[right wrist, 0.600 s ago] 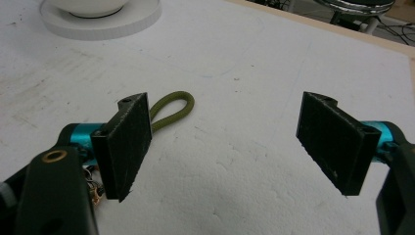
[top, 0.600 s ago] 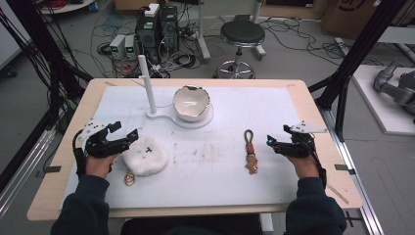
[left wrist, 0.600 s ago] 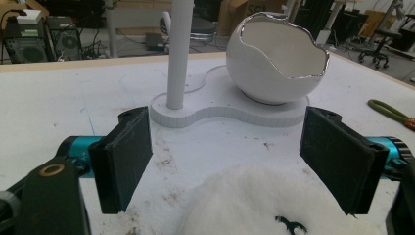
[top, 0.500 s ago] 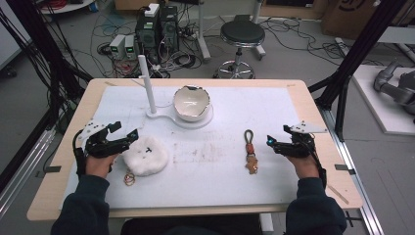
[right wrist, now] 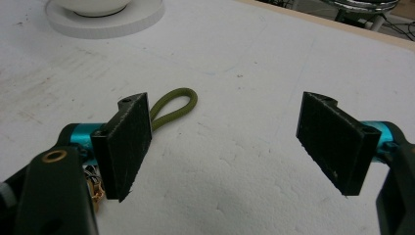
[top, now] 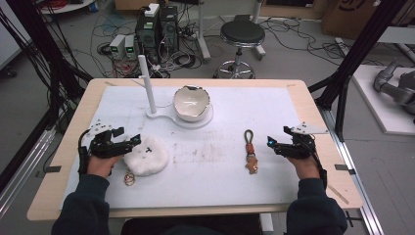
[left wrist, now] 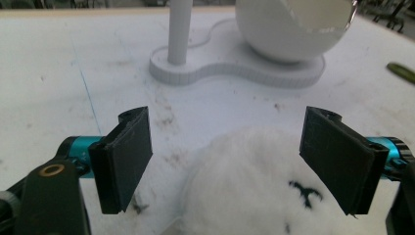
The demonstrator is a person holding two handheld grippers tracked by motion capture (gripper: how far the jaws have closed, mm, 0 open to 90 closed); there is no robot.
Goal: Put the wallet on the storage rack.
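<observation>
Nearest, at the bottom of the high view: two dark sleeves, a hand on each gripper. At lower left, left gripper [top: 131, 142], jaws wide apart, nothing pinched, tips just reaching the left edge of a white fluffy pom-pom [top: 145, 155] lying on the desk [top: 220, 186]. In the left gripper view, pom-pom [left wrist: 254, 191] low in the frame, between the two black pads and a little ahead of them, its small black mark toward the right pad; neither pad pressing on the fluff. Just below the pom-pom in the high view, a small ring [top: 129, 179] on the white cover.

At lower right, right gripper [top: 273, 144], jaws likewise wide apart and holding nothing. Just left of its tips, a keychain [top: 251, 155] flat on the desk: olive cord loop toward the top of the frame, brown charm toward the bottom. In the right gripper view, olive loop [right wrist: 175, 107] peeking out behind the left pad, outside the gap between the pads; metal bits of the charm at lower left edge.

Farther up, centre of the high view: white stand [top: 169, 116] with an upright post [top: 147, 84] and a white bowl [top: 192, 103] seated on its round base.
</observation>
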